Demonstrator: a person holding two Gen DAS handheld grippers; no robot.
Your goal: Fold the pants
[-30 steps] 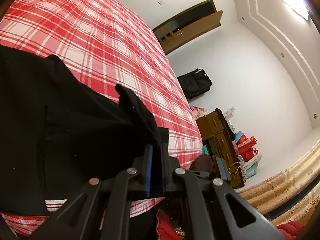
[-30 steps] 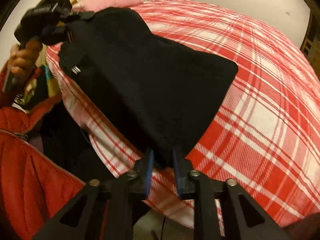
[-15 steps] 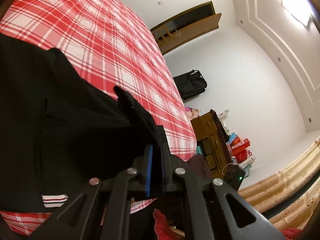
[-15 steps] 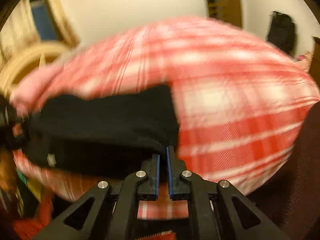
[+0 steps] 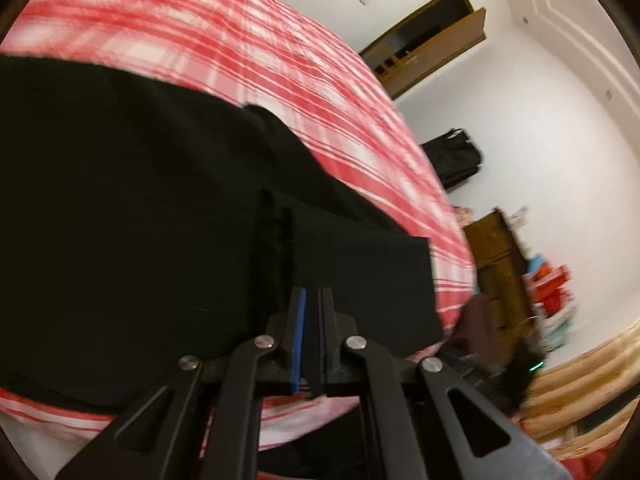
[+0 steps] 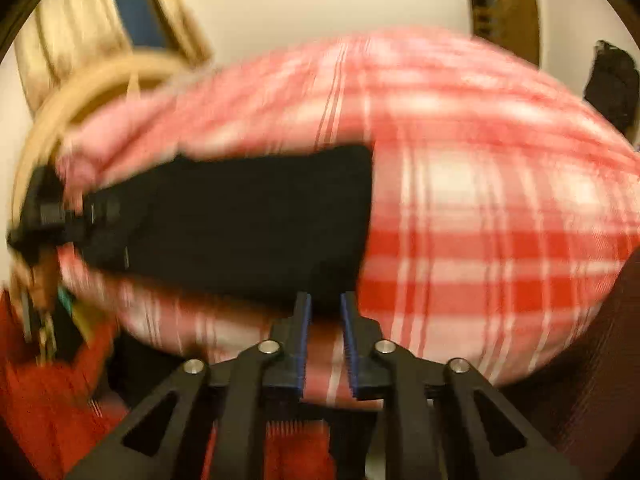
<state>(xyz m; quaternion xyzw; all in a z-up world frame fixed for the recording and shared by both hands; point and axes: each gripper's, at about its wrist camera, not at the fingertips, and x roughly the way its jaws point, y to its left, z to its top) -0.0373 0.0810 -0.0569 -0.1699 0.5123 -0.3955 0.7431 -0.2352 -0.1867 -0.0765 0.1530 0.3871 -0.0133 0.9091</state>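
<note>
The pants [image 6: 256, 216] are laid folded on the bed [image 6: 480, 208], gripped by the nearly closed left hand-held gripper [image 5: 311, 300] and released by the parted right hand-held gripper [image 6: 323, 304]; further folds seem left.

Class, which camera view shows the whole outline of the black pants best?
The right wrist view. There the pants lie as one folded block on the plaid bed, edges visible though blurred. In the left wrist view the pants fill the frame, cropped at the left edge.
</note>
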